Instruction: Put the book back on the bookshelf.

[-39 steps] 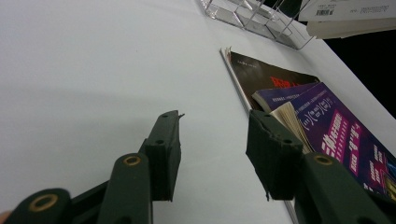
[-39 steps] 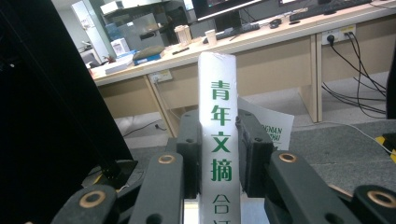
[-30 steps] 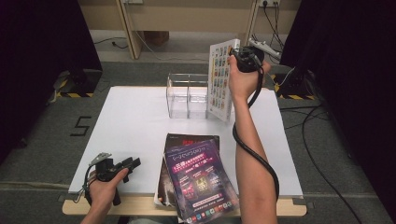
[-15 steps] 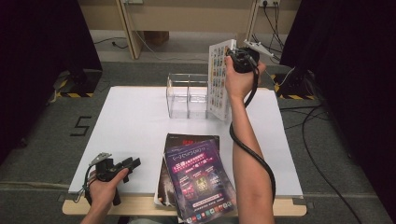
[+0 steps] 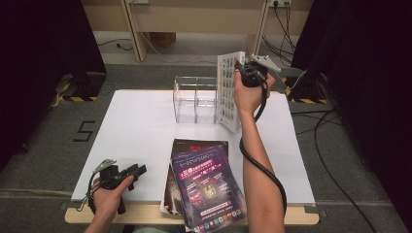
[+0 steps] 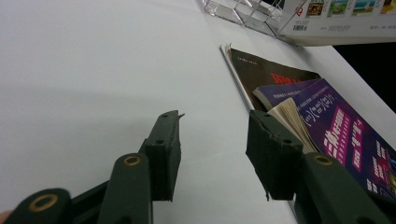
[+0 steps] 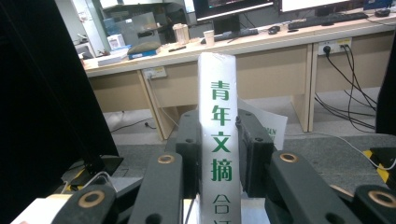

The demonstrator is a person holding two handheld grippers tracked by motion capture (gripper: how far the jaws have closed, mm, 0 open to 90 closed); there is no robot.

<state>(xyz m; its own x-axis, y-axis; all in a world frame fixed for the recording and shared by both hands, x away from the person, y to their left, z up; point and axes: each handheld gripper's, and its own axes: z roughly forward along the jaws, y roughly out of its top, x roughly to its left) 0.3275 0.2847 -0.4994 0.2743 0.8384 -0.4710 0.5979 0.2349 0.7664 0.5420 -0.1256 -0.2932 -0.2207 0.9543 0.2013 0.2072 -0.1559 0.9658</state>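
Nearest to me, my left claw (image 5: 138,171) rests at the front left edge of the tabletop (image 5: 141,126), jaws parted with nothing between them, and the stack of magazines (image 5: 204,184) lies just to its right. Farther out, my right claw (image 5: 244,73) is clenched on the spine of a white book (image 5: 227,90), which I hold upright above the back of the tabletop, its long axis vertical and its lower edge hanging just beside the right end of the clear plastic rack (image 5: 196,99). I judge the coming move turns on that: the rack's slots sit below and to the left of the book, so the right hand, much the nearer, should shift the book left and lower it.
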